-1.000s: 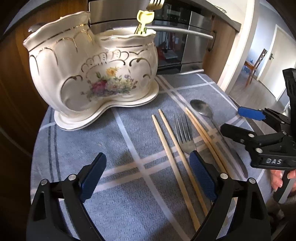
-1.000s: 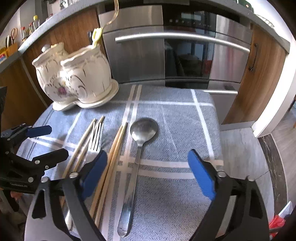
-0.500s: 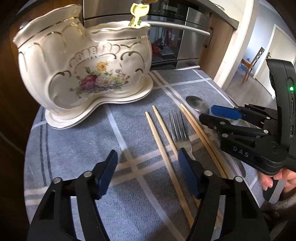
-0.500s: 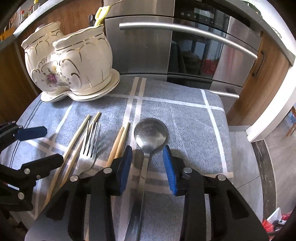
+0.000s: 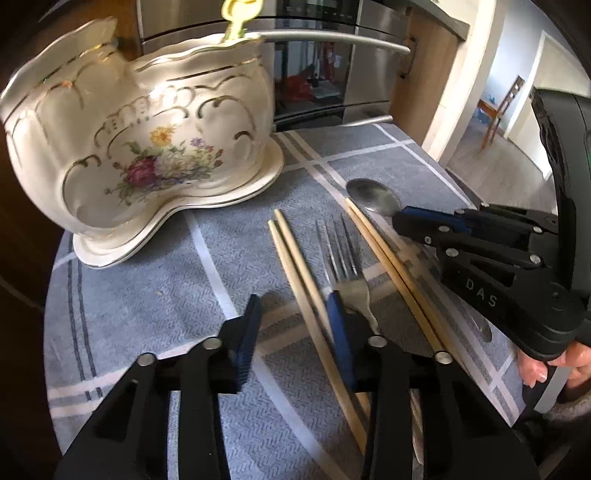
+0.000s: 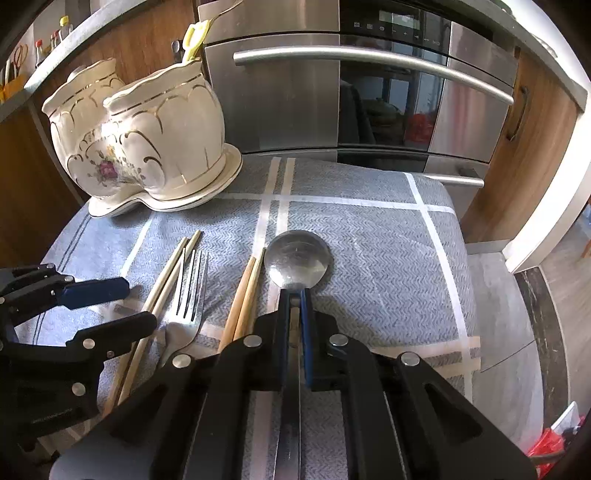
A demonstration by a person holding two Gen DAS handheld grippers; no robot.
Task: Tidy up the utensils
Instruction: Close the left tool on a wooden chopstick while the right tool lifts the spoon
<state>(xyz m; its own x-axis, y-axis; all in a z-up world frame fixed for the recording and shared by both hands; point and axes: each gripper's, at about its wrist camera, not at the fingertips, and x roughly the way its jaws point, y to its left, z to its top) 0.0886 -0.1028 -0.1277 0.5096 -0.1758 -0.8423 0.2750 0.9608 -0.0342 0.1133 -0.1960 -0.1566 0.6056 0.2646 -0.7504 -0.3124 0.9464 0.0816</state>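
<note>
A steel spoon (image 6: 297,258) lies on the grey checked cloth (image 6: 373,229). My right gripper (image 6: 294,295) is shut on the spoon's handle just behind the bowl; it also shows in the left wrist view (image 5: 421,218). A steel fork (image 5: 345,269) lies between two pairs of wooden chopsticks (image 5: 295,266) (image 5: 384,254). My left gripper (image 5: 295,321) is partly open and empty, low over the left chopstick pair, its right pad beside the fork's neck. The cream floral ceramic holder (image 5: 147,147) stands at the back left with a yellow-handled utensil (image 5: 236,14) in it.
A steel oven front (image 6: 369,92) with a bar handle stands right behind the cloth. Wooden cabinet doors (image 6: 535,147) flank it. The cloth's right edge drops off to the floor (image 6: 517,332).
My right gripper has closed on the spoon's handle. My left gripper has narrowed and moved in over the left chopsticks and fork.
</note>
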